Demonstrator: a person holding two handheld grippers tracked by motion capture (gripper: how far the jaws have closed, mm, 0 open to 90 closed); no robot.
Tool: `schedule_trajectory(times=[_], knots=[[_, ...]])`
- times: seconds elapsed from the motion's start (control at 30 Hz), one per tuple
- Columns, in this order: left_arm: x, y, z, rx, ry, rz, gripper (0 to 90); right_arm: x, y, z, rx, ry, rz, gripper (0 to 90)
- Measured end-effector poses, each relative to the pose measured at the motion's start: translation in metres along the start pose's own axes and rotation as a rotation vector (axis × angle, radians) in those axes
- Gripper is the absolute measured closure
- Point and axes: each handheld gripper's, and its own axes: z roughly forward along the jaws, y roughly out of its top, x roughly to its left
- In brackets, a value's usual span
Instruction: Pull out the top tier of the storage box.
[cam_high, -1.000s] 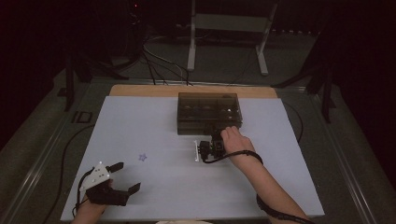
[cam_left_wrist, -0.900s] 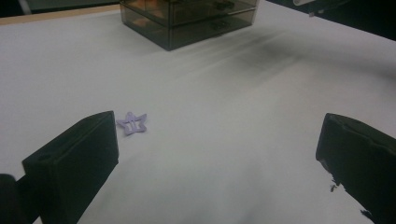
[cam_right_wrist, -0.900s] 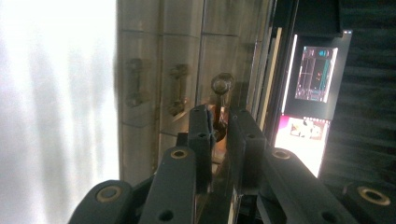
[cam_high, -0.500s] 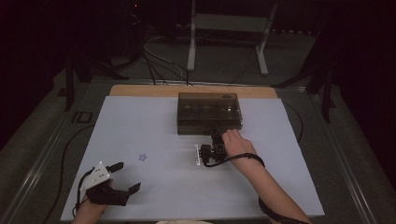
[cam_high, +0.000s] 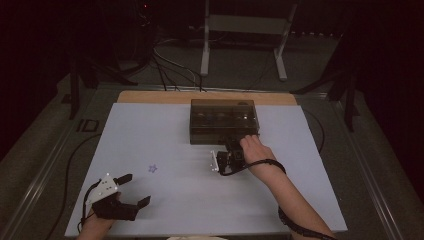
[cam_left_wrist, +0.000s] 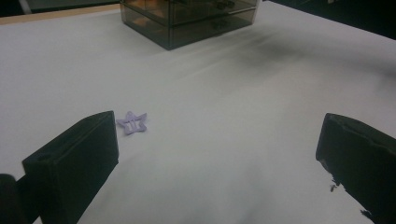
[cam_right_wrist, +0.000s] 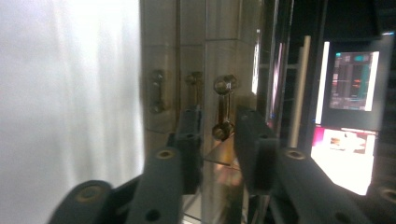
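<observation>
The right gripper (cam_high: 231, 150) has crept from the bare sheet up to the front of the smoky drawer box (cam_high: 223, 120) over the last second, and its jaws have just been opening a little. Seen along those jaws in the right gripper view, a small metal drawer handle (cam_right_wrist: 223, 107) stands between the fingertips (cam_right_wrist: 191, 126) with a gap on either side, so I'd say it is bracketed but not pinched. Whether that drawer stands ajar I cannot tell, so the pull seems at its very start, the grasp and the slide yet to come. Two more handles (cam_right_wrist: 156, 91) sit just off to one side of the claw on the same face. Well away from it, the left gripper (cam_high: 131, 189) rests near the table (cam_high: 165, 125) edge, jaws spread wide and empty, with a little purple star clip (cam_left_wrist: 132, 122) lying just ahead of one jaw. Behind the box a lit screen (cam_right_wrist: 354, 80) shows text too small to read; I see no brand or label.
</observation>
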Motion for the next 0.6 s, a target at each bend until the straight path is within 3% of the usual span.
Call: schedule_trajectory(times=[0.07,0.17,0.3,0.43,0.6], knots=[[0.0,0.0,0.0,0.0,0.0,0.0,0.1,-0.002,-0.002,-0.001,-0.012,0.003,0.031,66.3],[0.0,0.0,0.0,0.0,0.0,0.0,0.1,-0.009,-0.006,-0.002,-0.028,0.05,0.077,55.7],[0.0,0.0,0.0,0.0,0.0,0.0,0.0,-0.017,-0.015,-0.004,-0.086,0.178,0.127,34.8],[0.0,0.0,0.0,0.001,-0.001,0.0,0.0,-0.027,-0.026,-0.005,-0.13,0.299,0.235,12.5],[0.0,0.0,0.0,0.001,0.0,0.0,0.0,-0.035,-0.04,-0.008,-0.198,0.375,0.32,4.1]])
